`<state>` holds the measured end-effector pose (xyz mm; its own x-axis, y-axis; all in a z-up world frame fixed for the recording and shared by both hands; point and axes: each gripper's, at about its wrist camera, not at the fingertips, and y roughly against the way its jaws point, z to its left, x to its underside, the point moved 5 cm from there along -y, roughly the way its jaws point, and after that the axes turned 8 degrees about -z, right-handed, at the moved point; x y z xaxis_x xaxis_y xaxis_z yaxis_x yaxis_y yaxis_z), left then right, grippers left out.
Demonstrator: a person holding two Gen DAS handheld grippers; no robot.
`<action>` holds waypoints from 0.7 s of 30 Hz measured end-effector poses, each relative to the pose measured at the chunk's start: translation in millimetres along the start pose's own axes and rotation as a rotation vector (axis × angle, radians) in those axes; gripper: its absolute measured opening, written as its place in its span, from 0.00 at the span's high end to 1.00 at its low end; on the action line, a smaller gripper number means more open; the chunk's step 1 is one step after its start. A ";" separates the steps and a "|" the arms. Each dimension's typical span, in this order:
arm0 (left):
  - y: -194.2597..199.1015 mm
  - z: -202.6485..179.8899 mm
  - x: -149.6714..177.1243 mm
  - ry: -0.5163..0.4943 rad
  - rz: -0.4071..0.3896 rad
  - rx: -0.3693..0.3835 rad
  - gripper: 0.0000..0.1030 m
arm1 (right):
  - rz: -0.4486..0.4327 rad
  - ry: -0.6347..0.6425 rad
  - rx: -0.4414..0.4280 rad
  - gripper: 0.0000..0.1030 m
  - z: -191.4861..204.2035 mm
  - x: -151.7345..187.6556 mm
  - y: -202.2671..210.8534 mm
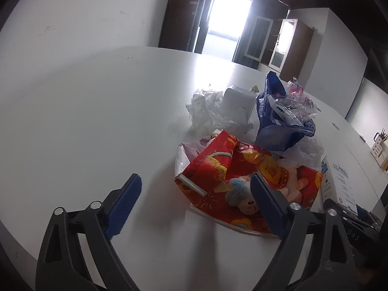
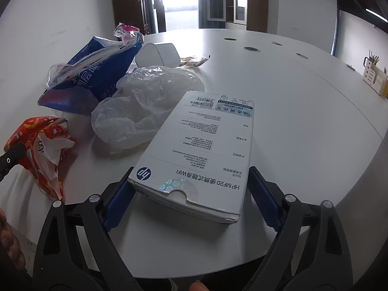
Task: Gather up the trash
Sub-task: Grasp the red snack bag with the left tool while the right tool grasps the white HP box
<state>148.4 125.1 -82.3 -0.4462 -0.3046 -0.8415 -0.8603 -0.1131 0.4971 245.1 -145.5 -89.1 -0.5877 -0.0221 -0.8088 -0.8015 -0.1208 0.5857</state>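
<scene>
A pile of trash lies on the white table [image 1: 92, 121]. My left gripper [image 1: 196, 178] is open with nothing between its fingers; its right finger [image 1: 266, 203] stands in front of a crumpled red printed bag [image 1: 213, 169], which also shows in the right wrist view [image 2: 41, 140]. My right gripper [image 2: 191, 169] straddles the near end of a white HP box [image 2: 201, 145]. Its pads stand close to the box's two sides, and I see no firm press. Behind lie a blue bag [image 2: 97, 72], a white plastic bag [image 2: 145, 106] and a pink wrapper [image 2: 126, 31].
A small white container [image 2: 157, 54] and a snack wrapper [image 2: 194, 60] sit further back. A pen holder [image 2: 373, 77] stands at the far right edge. Cable holes [image 2: 251, 48] dot the table [image 2: 303, 121]. A person's hand [image 2: 7, 237] shows at the lower left.
</scene>
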 end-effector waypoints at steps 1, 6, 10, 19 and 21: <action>-0.5 0.3 0.6 -0.002 0.002 -0.001 0.22 | -0.005 0.001 0.003 0.20 -1.0 -0.1 0.1; -5.4 -4.2 5.6 -0.015 0.028 0.031 0.53 | -0.013 -0.011 -0.040 0.21 -5.9 -2.3 -0.9; 2.3 -2.8 1.8 0.001 -0.013 0.026 0.85 | -0.031 -0.012 -0.053 0.22 -15.1 -1.8 1.0; 28.5 -17.8 -5.3 0.005 -0.067 0.104 0.96 | -0.105 -0.013 -0.104 0.23 -43.0 -2.0 26.4; 37.8 -24.3 -7.4 -0.012 -0.086 0.111 0.96 | -0.116 -0.009 -0.115 0.24 -51.6 -3.5 32.1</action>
<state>125.2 100.1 -52.1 -0.3720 -0.2873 -0.8827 -0.9172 -0.0325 0.3972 227.1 -200.5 -70.2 -0.4935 0.0078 -0.8697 -0.8462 -0.2352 0.4780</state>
